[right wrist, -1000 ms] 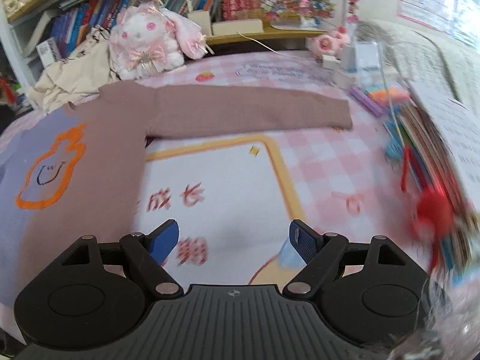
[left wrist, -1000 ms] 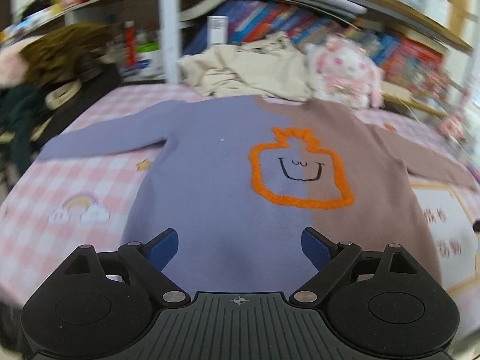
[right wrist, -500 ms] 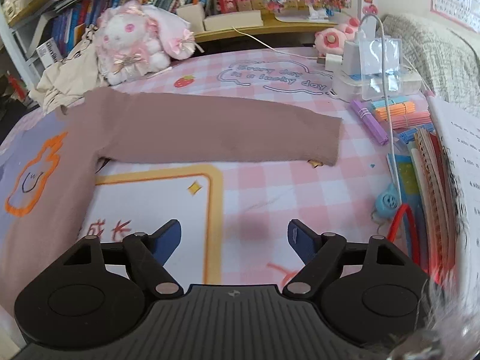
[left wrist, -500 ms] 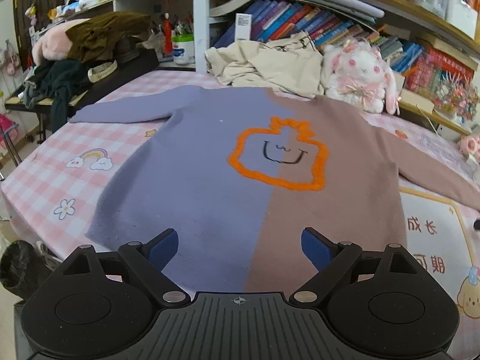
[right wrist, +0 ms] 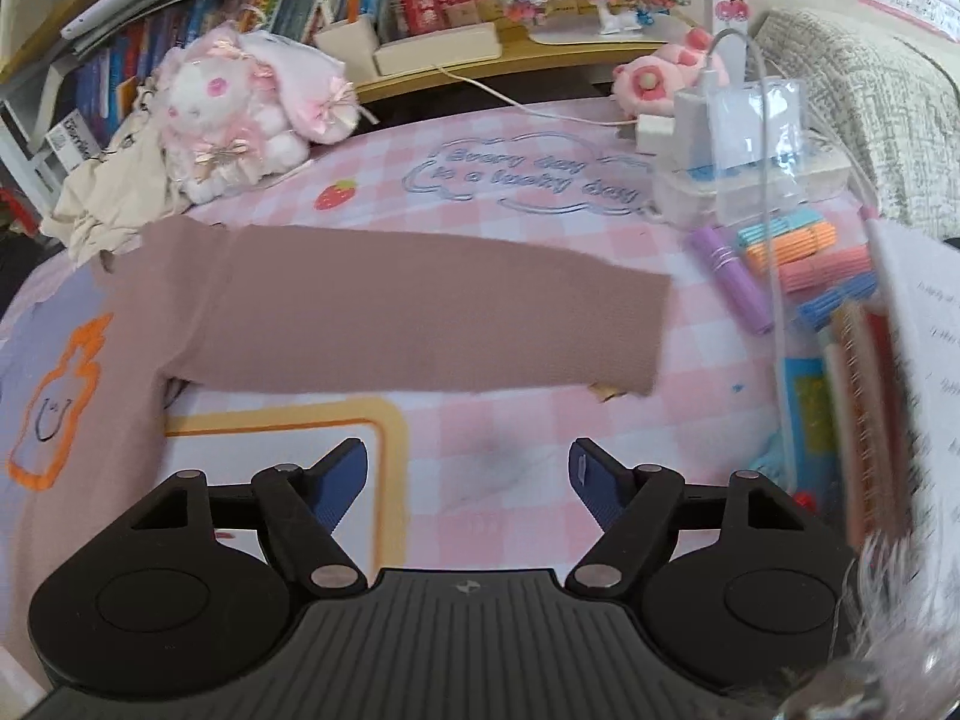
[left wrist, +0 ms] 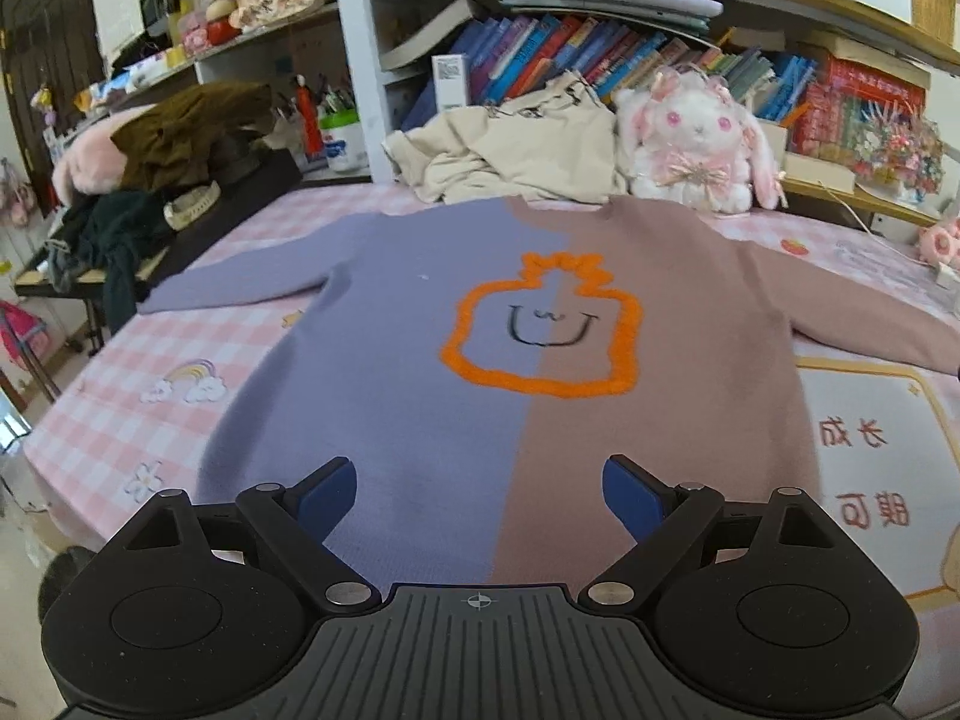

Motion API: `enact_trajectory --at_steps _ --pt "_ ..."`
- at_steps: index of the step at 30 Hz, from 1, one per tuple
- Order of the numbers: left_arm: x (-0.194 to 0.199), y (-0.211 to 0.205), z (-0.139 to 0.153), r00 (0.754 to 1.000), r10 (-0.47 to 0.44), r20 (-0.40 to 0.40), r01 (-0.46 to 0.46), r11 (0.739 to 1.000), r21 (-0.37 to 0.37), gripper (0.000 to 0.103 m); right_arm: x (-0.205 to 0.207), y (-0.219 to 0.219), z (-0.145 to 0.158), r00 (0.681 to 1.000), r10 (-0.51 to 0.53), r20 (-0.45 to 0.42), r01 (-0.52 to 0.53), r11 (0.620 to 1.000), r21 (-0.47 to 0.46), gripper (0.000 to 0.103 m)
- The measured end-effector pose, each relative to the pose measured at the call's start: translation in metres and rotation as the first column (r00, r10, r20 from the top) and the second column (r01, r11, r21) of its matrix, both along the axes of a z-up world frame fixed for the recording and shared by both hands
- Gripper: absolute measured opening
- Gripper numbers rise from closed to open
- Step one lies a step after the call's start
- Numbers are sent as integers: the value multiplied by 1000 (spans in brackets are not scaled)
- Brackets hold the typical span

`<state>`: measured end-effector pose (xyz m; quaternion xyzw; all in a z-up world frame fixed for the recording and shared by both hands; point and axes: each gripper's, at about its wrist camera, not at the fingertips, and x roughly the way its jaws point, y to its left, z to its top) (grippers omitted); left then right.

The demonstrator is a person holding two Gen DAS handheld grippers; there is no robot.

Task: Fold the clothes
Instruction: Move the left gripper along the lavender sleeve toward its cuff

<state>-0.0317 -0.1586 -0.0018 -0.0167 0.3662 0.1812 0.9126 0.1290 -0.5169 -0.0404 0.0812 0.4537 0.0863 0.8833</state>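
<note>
**A:** Where is the garment lying?

**B:** A sweater (left wrist: 510,360) lies flat, front up, on a pink checked tablecloth (left wrist: 180,348). Its one half is lilac, the other dusty pink, and an orange outlined bottle shape (left wrist: 540,330) with a small drawn face sits in the middle of its chest. Both sleeves stretch straight out to the sides.

**A:** And the two claws?

**B:** The left gripper (left wrist: 477,489) hovers over the sweater's bottom hem, blue pads spread wide, nothing between them. The right gripper (right wrist: 468,471) is beside the sweater, just below its pink sleeve (right wrist: 420,324), over bare cloth. Its jaws are also wide apart and hold nothing.

**A:** What surrounds the sweater?

**B:** Past its collar lies a crumpled cream garment (left wrist: 516,150), touching or nearly touching the neckline. Next to that, beyond the pink shoulder, sits a white and pink plush rabbit (left wrist: 696,138). Behind both runs a shelf of books (left wrist: 570,54). Beyond the lilac sleeve's cuff, dark clothes (left wrist: 114,240) are heaped on a black side table. Past the pink sleeve's cuff lie bundles of coloured sticks (right wrist: 804,264), a purple tube (right wrist: 732,276) and a stack of notebooks (right wrist: 864,420), all near the cuff but apart from it. A yellow-framed panel (right wrist: 336,420) printed on the cloth lies under the sweater's pink edge.
</note>
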Motion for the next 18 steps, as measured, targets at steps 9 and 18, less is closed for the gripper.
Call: enact_trajectory --at_steps 9,18 --pt "-2 35 4 996 80 33 -77 994 -78 91 -25 40 5 993 112 36 -111 993 -44 74" --pt "5 97 5 989 147 23 -144 982 -119 91 -34 65 5 997 71 29 -69 995 -67 74"
